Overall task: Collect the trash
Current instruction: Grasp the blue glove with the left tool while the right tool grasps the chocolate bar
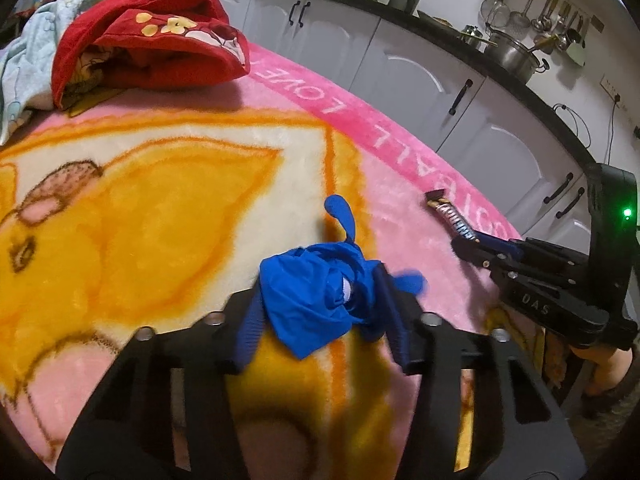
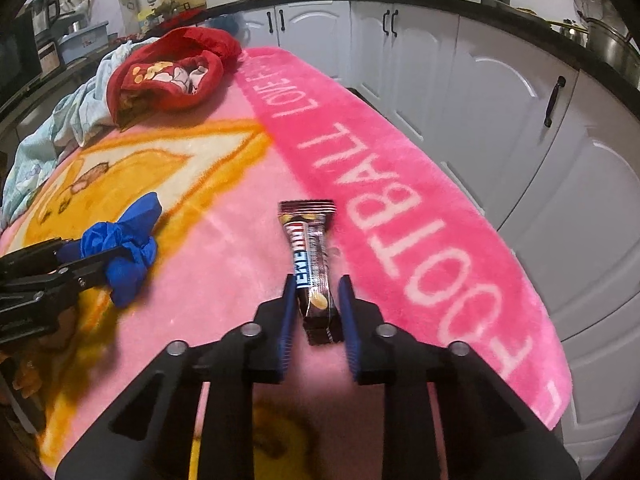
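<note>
A crumpled blue plastic glove (image 1: pixel 320 292) lies on the pink and orange blanket (image 1: pixel 160 208). My left gripper (image 1: pixel 318 300) is closed around it, blue pads pressing both sides; it also shows in the right wrist view (image 2: pixel 124 252). A brown snack-bar wrapper (image 2: pixel 314 264) lies on the pink part of the blanket. My right gripper (image 2: pixel 318 296) is open, its pads on either side of the wrapper's near end with small gaps. In the left wrist view the wrapper (image 1: pixel 450 214) pokes out from the right gripper (image 1: pixel 472 242).
A red cloth (image 1: pixel 152 44) and a pale blue cloth (image 1: pixel 24 60) lie heaped at the blanket's far left. White kitchen cabinets (image 2: pixel 500 92) with a dark counter run along the right, close to the blanket's edge.
</note>
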Demonstrator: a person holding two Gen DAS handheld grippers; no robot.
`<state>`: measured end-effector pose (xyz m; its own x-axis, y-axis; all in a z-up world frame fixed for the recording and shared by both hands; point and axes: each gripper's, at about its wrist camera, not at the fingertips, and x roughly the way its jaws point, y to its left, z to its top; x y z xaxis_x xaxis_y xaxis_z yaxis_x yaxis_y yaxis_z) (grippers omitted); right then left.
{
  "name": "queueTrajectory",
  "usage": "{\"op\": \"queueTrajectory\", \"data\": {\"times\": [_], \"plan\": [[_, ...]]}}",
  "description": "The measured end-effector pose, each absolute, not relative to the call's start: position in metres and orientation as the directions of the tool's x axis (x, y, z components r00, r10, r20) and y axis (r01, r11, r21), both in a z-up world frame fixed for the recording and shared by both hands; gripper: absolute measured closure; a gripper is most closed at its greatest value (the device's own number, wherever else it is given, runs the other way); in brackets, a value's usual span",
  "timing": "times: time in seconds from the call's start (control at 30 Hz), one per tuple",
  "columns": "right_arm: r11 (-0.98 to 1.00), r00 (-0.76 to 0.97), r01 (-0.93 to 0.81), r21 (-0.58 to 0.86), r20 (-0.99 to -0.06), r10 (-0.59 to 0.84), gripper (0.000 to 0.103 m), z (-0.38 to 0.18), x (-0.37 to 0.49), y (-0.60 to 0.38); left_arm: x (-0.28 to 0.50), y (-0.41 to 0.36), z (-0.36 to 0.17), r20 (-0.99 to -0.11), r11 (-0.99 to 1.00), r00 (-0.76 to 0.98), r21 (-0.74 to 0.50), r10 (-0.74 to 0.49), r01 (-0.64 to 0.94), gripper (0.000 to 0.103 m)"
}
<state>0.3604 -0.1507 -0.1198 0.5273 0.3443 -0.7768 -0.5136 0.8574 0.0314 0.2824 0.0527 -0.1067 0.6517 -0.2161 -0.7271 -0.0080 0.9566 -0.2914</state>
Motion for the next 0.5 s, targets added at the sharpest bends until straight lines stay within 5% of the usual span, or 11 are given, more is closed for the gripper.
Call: {"op": "queueTrajectory", "data": {"times": [0.2, 0.5], "plan": [[0.853, 0.528, -0.52, 0.031, -0.773, 0.351, 0.088, -0.121, 0.346, -0.157, 0.278, 0.047, -0.109, -0.733, 0.962, 0.643, -0.272, -0.221, 0.02, 0.088], [0.842, 0.513, -0.537, 0.047, -0.774, 0.37, 0.088, -0.122, 0.313, -0.167, 0.259, 0.03, -0.107, -0.741, 0.969, 0.634, -0.239, -0.222, 0.061, 0.092]]}}
